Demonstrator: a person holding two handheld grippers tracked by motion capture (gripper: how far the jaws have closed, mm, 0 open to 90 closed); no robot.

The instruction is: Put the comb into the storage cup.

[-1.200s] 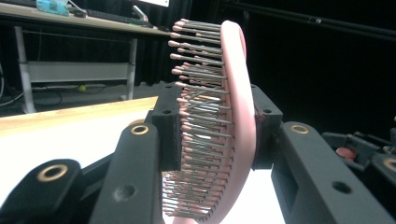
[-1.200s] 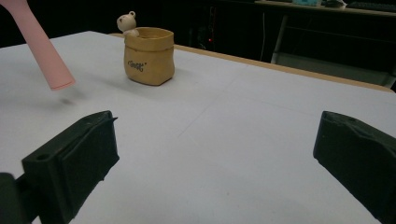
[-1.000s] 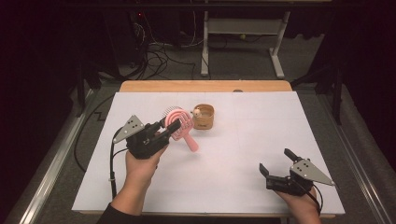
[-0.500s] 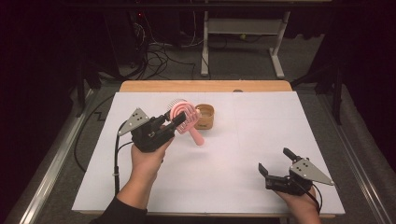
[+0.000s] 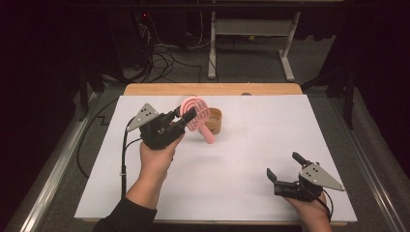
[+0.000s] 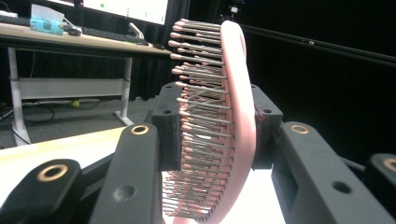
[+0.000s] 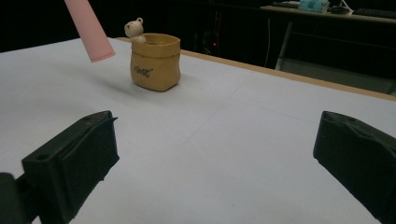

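Now | left tongs [image 5: 189, 117] pinch pink hairbrush [image 5: 194, 110] head, handle slanting down-right | right tongs [image 5: 285, 167] spread

Both grippers, left gripper [image 5: 191, 117] and right gripper [image 5: 285, 166], are showing black bodies topped by grey triangular plates. A black cable is trailing from each. A dark sleeve [image 5: 126, 217] is covering the left forearm.

white table cover [image 5: 251, 159]; metal desk frame [image 5: 251, 29]; floor cables [image 5: 159, 63]

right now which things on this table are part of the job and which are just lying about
In the job:
- pink hairbrush, clamped by its head in the left gripper, handle hanging free
- small tan pot with a bear figure, next to the brush

Standing by:
- right gripper, open and holding nothing
- white table sheet
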